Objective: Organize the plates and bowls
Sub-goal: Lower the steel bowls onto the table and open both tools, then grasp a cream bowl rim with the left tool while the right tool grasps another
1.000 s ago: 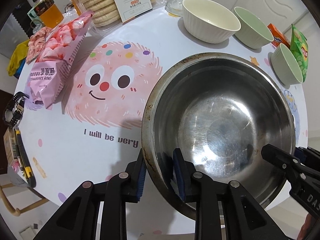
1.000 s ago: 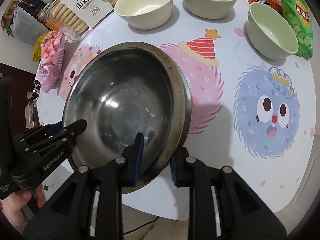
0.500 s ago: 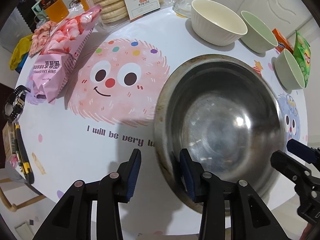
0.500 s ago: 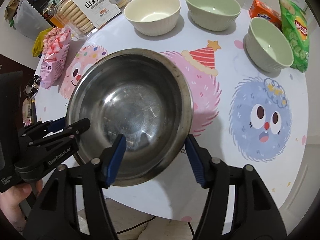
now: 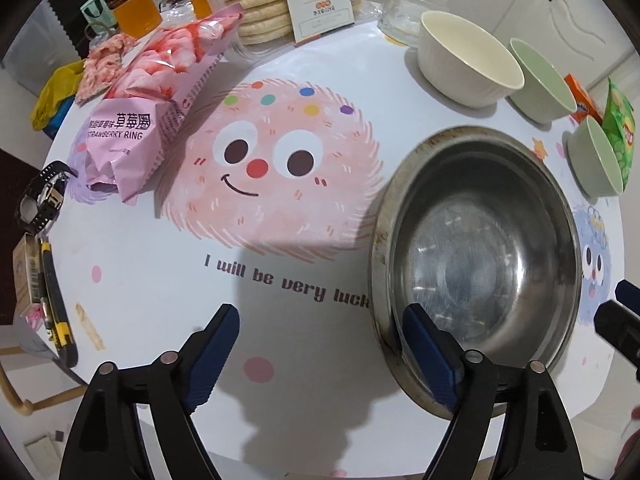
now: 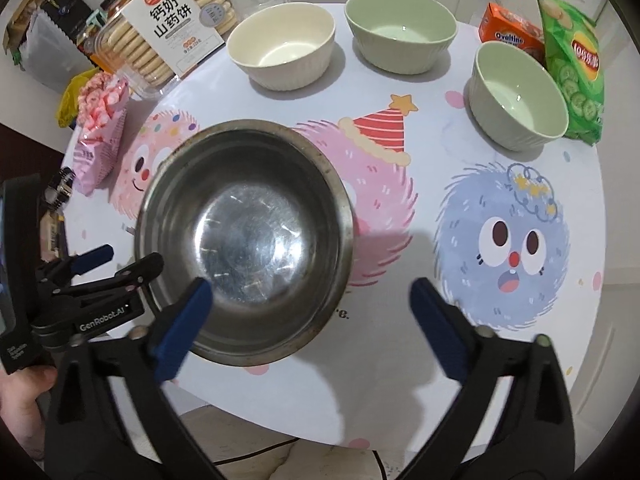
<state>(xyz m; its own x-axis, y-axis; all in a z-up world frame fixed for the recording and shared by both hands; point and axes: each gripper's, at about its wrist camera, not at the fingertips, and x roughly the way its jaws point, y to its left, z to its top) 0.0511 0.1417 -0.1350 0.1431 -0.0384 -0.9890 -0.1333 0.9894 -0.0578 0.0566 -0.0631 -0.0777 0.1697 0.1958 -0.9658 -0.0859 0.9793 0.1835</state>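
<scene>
i have set the steel bowl down; left gripper and right gripper, jaws just opened, stand spread and empty; three ceramic bowls remain unstacked.

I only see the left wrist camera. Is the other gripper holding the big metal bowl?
Observer: No. The right gripper has just been opening its jaws. They stand wide, with the metal bowl rim between them, untouched.
Operator: What picture is hiding behind the bowl?
Observer: A pink fuzzy creature wearing a red striped party hat.
Operator: What's that orange box?
Observer: The orange box says Ovaltine on the front.
</scene>
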